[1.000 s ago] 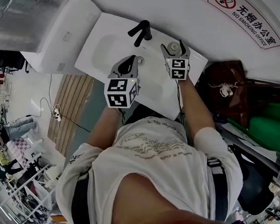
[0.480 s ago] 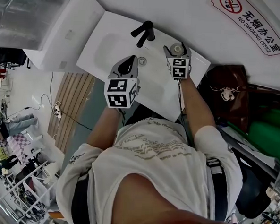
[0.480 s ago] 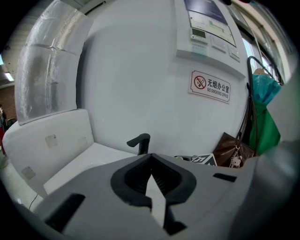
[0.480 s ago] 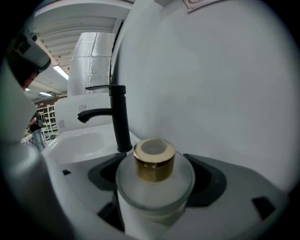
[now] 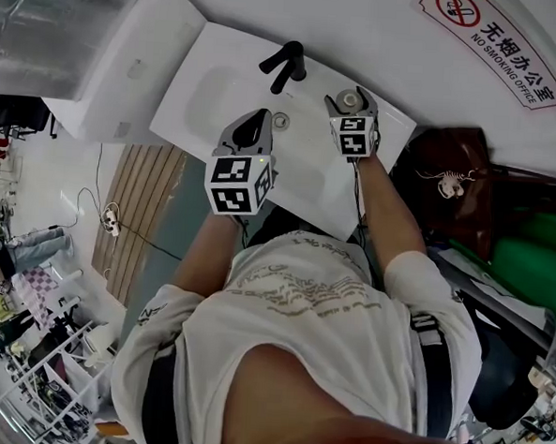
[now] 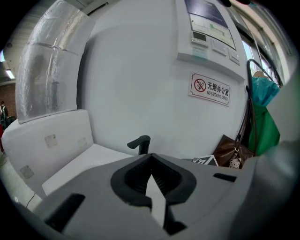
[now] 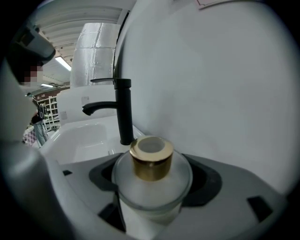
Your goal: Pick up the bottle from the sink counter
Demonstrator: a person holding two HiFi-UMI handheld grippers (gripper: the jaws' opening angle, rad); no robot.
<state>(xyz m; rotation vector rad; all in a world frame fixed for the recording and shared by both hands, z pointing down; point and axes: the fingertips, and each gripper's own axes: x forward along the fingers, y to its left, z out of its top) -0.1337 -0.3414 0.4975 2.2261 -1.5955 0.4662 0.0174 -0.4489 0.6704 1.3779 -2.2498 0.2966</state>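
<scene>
A frosted glass bottle [image 7: 151, 161] with a gold collar stands between the jaws of my right gripper [image 7: 152, 180], which is shut on its round body. In the head view the bottle [image 5: 349, 99] is at the back right of the white sink counter [image 5: 304, 185], close to the wall, with the right gripper [image 5: 351, 103] around it. Its base is hidden. My left gripper [image 5: 262, 122] hovers over the basin near the drain [image 5: 280, 121], shut and holding nothing; in the left gripper view its jaws [image 6: 151, 157] meet at the tip.
A black faucet [image 5: 285, 62] rises just left of the bottle, also seen as the faucet [image 7: 123, 110]. A white box [image 5: 128, 66] adjoins the counter's left. A brown bag [image 5: 450, 171] and green bag [image 5: 530, 251] hang to the right. The wall carries a no-smoking sign [image 5: 491, 37].
The right gripper's jaws, wide apart a second ago, have moved in around the bottle and shut on it. The left gripper has stayed put.
</scene>
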